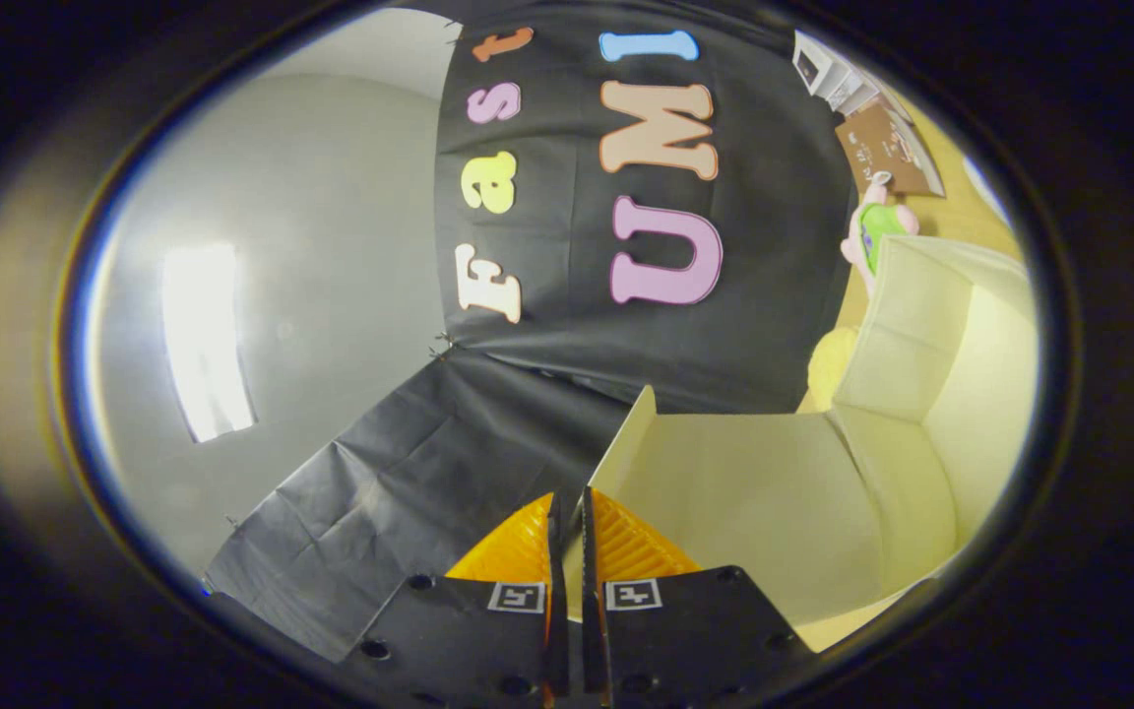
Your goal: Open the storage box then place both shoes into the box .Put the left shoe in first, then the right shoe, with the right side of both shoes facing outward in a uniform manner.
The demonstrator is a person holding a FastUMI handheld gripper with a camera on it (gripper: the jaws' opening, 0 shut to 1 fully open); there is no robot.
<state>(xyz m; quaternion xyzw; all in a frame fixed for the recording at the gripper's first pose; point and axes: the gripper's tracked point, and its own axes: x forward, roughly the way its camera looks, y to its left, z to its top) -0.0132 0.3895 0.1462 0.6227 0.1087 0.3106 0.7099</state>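
The cream storage box [961,394] lies just ahead of the fingers and to their right, seen tilted. Its lid [724,492] is a broad pale flap swung up, and its near corner runs down into the narrow slit between my fingertips. My gripper [567,500] is shut on that lid edge, both fingers pressing on it with only a thin gap. The box's inner walls show pale and bare where I can see them.
Beyond the box sit a pink and green plush toy [877,231] and a yellow plush [828,366] on a yellow tabletop [966,202]. A brown booklet and papers [887,148] lie farther back. The black cloth wall [646,325] hangs behind, with a grey wall [311,295] beside it.
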